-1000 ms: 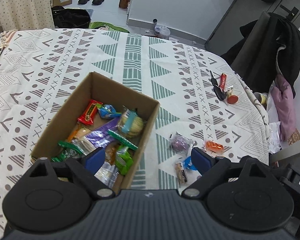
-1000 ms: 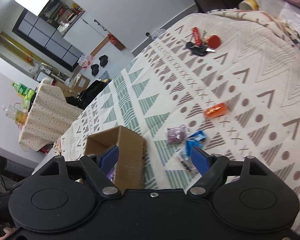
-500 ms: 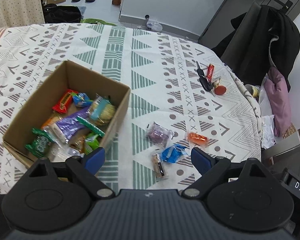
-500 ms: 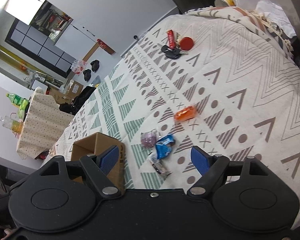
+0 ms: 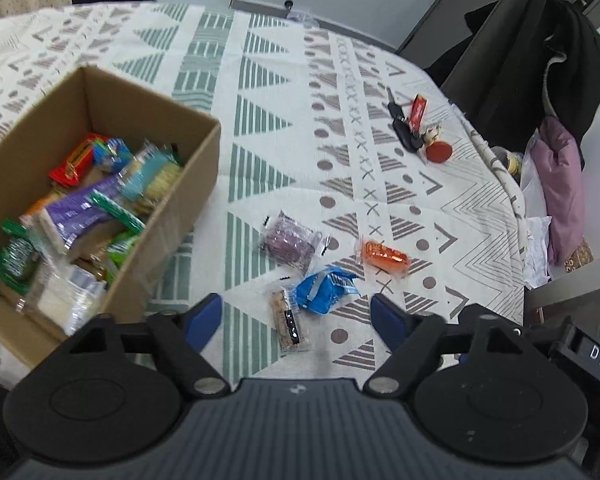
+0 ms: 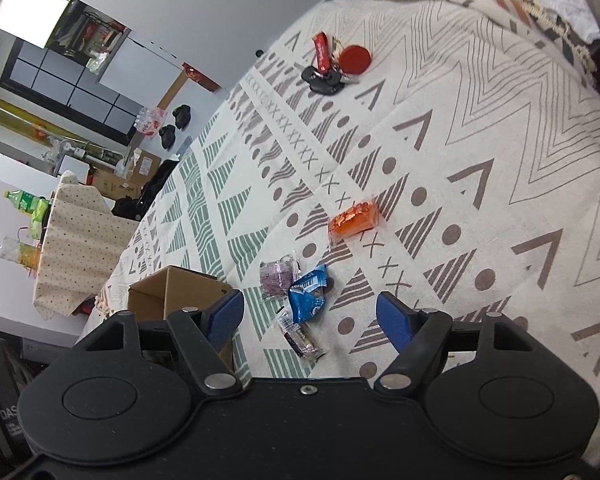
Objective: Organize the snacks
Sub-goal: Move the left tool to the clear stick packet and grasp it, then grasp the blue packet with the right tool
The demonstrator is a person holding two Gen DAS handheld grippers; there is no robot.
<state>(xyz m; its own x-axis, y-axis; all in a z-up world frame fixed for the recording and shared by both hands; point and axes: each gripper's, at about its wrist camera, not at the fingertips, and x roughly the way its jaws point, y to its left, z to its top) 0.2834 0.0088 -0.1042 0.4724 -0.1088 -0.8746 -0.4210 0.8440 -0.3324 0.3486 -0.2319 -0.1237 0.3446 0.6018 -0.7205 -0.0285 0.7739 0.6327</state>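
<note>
A cardboard box full of several wrapped snacks stands at the left on the patterned tablecloth. Right of it lie loose snacks: a purple packet, a blue packet, an orange packet and a brown bar. My left gripper is open above the brown bar and blue packet, holding nothing. In the right wrist view the same box, purple packet, blue packet, orange packet and brown bar appear. My right gripper is open and empty over them.
A bunch of keys with red tags lies farther back on the cloth. A chair draped with dark and pink clothing stands past the table's right edge. Another clothed table with bottles stands beyond.
Both grippers have shifted right from the box to the loose snacks, which now sit between their fingers in view. Both stay open.
</note>
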